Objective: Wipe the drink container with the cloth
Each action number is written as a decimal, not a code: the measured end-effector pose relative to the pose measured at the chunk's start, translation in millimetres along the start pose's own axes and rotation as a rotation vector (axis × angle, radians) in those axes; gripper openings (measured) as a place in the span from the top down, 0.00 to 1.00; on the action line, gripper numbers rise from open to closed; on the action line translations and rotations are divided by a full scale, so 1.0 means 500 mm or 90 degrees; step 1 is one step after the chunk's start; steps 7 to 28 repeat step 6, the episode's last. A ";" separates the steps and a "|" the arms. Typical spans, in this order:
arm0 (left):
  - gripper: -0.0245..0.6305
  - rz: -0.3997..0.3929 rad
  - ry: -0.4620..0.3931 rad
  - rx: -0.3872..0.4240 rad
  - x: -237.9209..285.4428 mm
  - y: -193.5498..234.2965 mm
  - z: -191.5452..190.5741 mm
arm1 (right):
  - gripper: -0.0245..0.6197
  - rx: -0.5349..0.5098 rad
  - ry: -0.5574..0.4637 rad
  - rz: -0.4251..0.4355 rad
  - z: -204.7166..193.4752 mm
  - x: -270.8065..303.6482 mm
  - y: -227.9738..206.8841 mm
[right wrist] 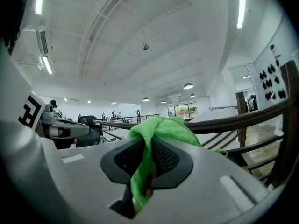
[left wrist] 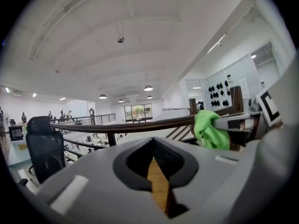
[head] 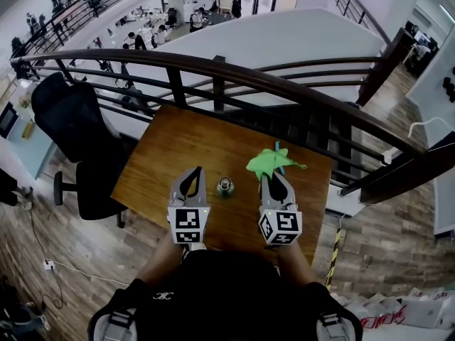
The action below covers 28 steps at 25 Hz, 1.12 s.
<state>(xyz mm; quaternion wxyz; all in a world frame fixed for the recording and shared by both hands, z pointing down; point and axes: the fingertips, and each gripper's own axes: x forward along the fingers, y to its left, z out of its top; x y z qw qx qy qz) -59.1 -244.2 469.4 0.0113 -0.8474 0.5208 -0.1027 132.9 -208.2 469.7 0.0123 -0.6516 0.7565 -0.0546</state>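
Observation:
The drink container [head: 225, 186], a small dark round vessel with a shiny top, stands on the wooden table [head: 178, 148] between my two grippers. To its left, my left gripper [head: 193, 170] is shut with nothing in it; in the left gripper view its jaws [left wrist: 154, 147] meet, and only table wood shows behind them. To the right of the container, my right gripper [head: 274, 176] is shut on the green cloth [head: 269, 160]. In the right gripper view the cloth [right wrist: 159, 132] is pinched between the jaws [right wrist: 148, 148] and bunches above them. The cloth [left wrist: 208, 130] also shows in the left gripper view.
A dark curved railing [head: 234, 73] runs just beyond the table's far edge, with a drop to a lower floor behind it. A black office chair [head: 75, 130] stands left of the table. A thin blue object [head: 277, 148] pokes out by the cloth.

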 end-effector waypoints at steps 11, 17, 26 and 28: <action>0.88 -0.003 0.010 -0.004 0.001 0.010 -0.011 | 0.89 0.001 0.008 0.015 -0.009 0.010 0.018; 0.88 -0.003 0.010 -0.004 0.001 0.010 -0.011 | 0.89 0.001 0.008 0.015 -0.009 0.010 0.018; 0.88 -0.003 0.010 -0.004 0.001 0.010 -0.011 | 0.89 0.001 0.008 0.015 -0.009 0.010 0.018; 0.88 -0.003 0.010 -0.004 0.001 0.010 -0.011 | 0.89 0.001 0.008 0.015 -0.009 0.010 0.018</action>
